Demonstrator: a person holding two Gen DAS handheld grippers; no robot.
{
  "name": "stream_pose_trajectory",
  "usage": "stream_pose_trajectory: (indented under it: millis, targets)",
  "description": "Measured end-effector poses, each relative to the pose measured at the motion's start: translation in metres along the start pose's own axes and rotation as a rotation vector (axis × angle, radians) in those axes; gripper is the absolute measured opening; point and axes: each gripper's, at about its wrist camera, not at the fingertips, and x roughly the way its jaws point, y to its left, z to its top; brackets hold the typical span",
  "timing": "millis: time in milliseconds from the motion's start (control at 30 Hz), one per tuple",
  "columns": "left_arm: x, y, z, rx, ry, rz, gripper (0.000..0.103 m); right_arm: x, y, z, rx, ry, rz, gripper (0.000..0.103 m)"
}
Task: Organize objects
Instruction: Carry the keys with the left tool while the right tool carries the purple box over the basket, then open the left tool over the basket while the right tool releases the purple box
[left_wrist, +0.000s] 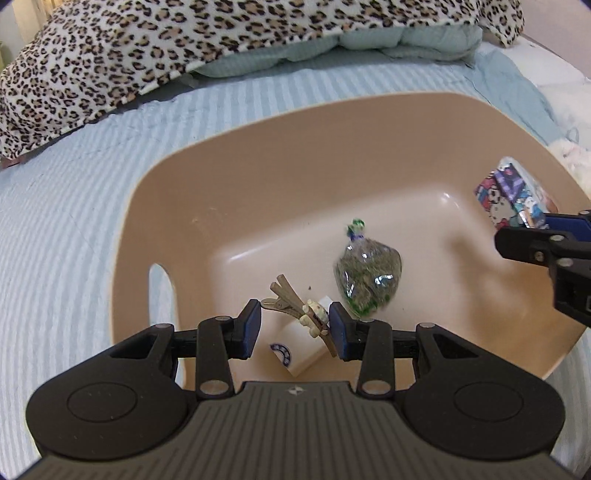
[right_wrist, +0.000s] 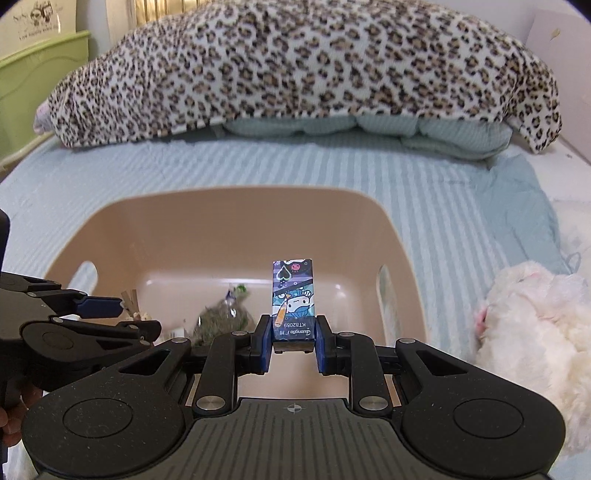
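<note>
Over the beige basin (left_wrist: 177, 192) on the bed, my left claw (left_wrist: 295, 325) hangs with its jaws apart and nothing between them. Below it three things already lie on the basin floor: a hair clip (left_wrist: 295, 306) resting across a white eraser (left_wrist: 299, 350), and just to their right a small clear bag of green bits (left_wrist: 365, 280). Further right, my right claw (right_wrist: 291, 347) is clamped on the lower end of a cartoon-printed box (right_wrist: 293, 295), held upright above the basin and not yet let go. I judge the sorting well along: three items in, this box next. A white plush toy (right_wrist: 532, 332) lies outside the basin on my right and may be left to gather.

Under it all is a pale blue striped bedspread (right_wrist: 443, 206), soft and a little rumpled. A leopard-print blanket (right_wrist: 295, 62) is heaped over a blue quilt at the far end, and a green bin (right_wrist: 40, 70) stands beside the bed on the left.
</note>
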Motion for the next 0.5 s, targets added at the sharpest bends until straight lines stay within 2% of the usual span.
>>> stream_pose_trajectory:
  millis: [133,167,200,233,300,400,500]
  targets:
    - [-0.005,-0.001,0.001,-0.003,0.002,0.006,0.047,0.003,-0.002,-0.003,0.017,0.013,0.002,0.024]
    - [-0.008,0.0,0.002,-0.01,-0.005,0.007,0.055,0.001,-0.003,-0.003,0.024,0.009,0.005,0.034]
    - [-0.014,0.001,0.002,-0.014,-0.018,0.01,0.063,-0.002,-0.004,-0.004,0.032,0.001,0.013,0.037]
    - [-0.019,0.002,0.003,-0.014,-0.036,0.011,0.065,-0.005,-0.004,-0.003,0.035,-0.003,0.019,0.041]
    - [-0.03,0.004,0.004,-0.01,-0.06,0.02,0.066,-0.014,-0.006,-0.002,0.042,-0.021,0.021,0.056]
    - [-0.047,0.005,0.002,-0.021,-0.096,0.022,0.072,-0.032,-0.009,-0.001,0.054,-0.055,0.028,0.062]
    - [-0.064,0.005,-0.002,-0.029,-0.124,0.012,0.074,-0.051,-0.011,-0.004,0.057,-0.084,0.031,0.071]
